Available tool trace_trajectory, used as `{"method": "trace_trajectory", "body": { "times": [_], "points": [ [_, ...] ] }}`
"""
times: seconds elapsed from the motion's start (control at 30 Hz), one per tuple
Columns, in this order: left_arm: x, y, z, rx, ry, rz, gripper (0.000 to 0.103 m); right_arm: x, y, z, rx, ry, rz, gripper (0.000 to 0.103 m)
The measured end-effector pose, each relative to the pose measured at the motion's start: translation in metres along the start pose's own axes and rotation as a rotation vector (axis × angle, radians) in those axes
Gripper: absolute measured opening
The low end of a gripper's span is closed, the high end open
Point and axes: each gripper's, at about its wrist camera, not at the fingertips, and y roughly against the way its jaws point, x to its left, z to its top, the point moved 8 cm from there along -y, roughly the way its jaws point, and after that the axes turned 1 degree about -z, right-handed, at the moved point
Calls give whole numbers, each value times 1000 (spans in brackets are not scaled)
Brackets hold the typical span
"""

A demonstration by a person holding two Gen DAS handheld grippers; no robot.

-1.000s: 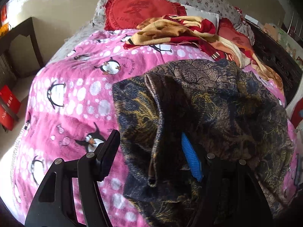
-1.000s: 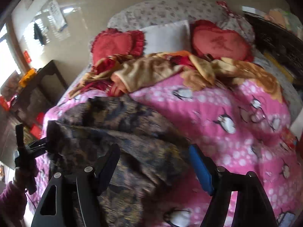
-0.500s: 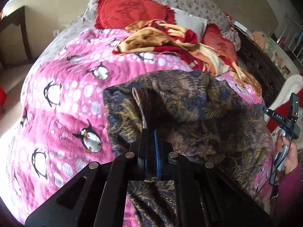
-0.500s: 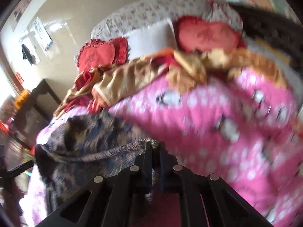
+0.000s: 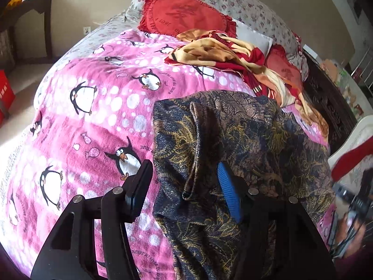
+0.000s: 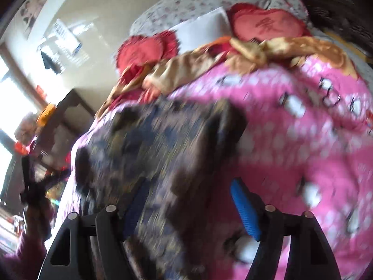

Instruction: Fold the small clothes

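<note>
So the dark patterned garment [image 5: 244, 144] is lying on the pink penguin blanket [image 5: 93, 121] that's covering the bed, sitting at the near right part of it in the left wrist view, bunched up with a raised fold running down its left side. The left tool [image 5: 184, 186] is hanging over that near left edge with its jaws opening, spread wide apart; the fold is sitting between them but the pads aren't pressing on it, so it's gripping nothing. Over in the right wrist view everything's coming out pretty blurry, but the right tool [image 6: 188, 200] is also opening up, jaws well apart, with the garment's near right part lying under and between them, not pinched as far as I can see. At the far end of the bed a crumpled yellow and red blanket [image 5: 223, 51] is lying in front of a red frilly cushion [image 5: 184, 14] and a floral pillow [image 5: 247, 7].
</note>
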Motion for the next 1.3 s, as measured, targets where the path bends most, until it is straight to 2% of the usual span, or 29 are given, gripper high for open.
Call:
{"method": "trace_trajectory", "body": {
  "times": [0.1,0.2,0.23,0.27,0.3,0.33,0.37,0.43,0.6,0.63,0.7,0.77,0.8,0.83,0.9,0.97,1.03,1.1,1.13,1.2,1.27,1.3],
  "points": [
    [-3,-8,0,7,9,-14,58,4,-15,-16,20,4,-21,71],
    [-8,-16,-1,0,-24,33,58,-2,-22,-16,3,-41,-30,71],
    [-11,-19,-2,-2,-37,31,58,-3,-22,-14,-10,-55,-29,68],
    [-15,-23,-4,6,-53,32,57,-6,-22,-13,-21,-56,-51,59],
    [-18,-28,-7,25,-75,48,53,-11,-24,-13,-18,-46,-83,31],
    [-20,-31,-8,39,-93,57,23,-13,-27,-13,-4,-31,-99,18],
    [-24,-34,-11,55,-107,62,4,-14,-26,-13,-2,-28,-97,17],
    [-31,-29,-11,60,-109,32,4,-15,-18,-12,-14,-20,-97,12],
    [-38,-1,-13,42,-80,-24,4,-21,13,-9,-67,-34,-103,10],
    [-38,-5,-17,59,-79,-27,4,-25,12,-11,-58,-41,-108,10],
    [-35,-21,-29,101,-103,14,4,-34,-1,-19,-7,-32,-142,11],
    [-30,-35,-41,148,-103,55,4,-53,-15,-27,58,-83,-223,24],
    [-28,-37,-44,158,-105,71,5,-60,-13,-28,56,-132,-239,36],
    [-27,-36,-45,152,-108,81,5,-62,-7,-24,25,-157,-230,40],
    [-28,-29,-41,115,-107,96,12,-58,9,-12,-44,-146,-237,44],
    [-29,-21,-32,69,-107,125,23,-47,20,8,-116,-78,-269,44],
    [-32,-13,-23,12,-104,136,26,-34,16,27,-140,-20,-257,44],
    [-36,-11,-17,-16,-104,123,38,-25,0,40,-116,18,-229,44],
    [-39,-14,-17,-16,-108,116,50,-24,-15,46,-90,29,-225,43],
    [-42,-25,-18,-10,-120,119,51,-32,-39,50,-41,26,-264,42],
    [-44,-44,-20,25,-152,140,52,-51,-61,56,-28,-8,-301,43],
    [-41,-55,-23,57,-164,165,52,-60,-67,59,-32,-41,-293,49]
  ]
}}
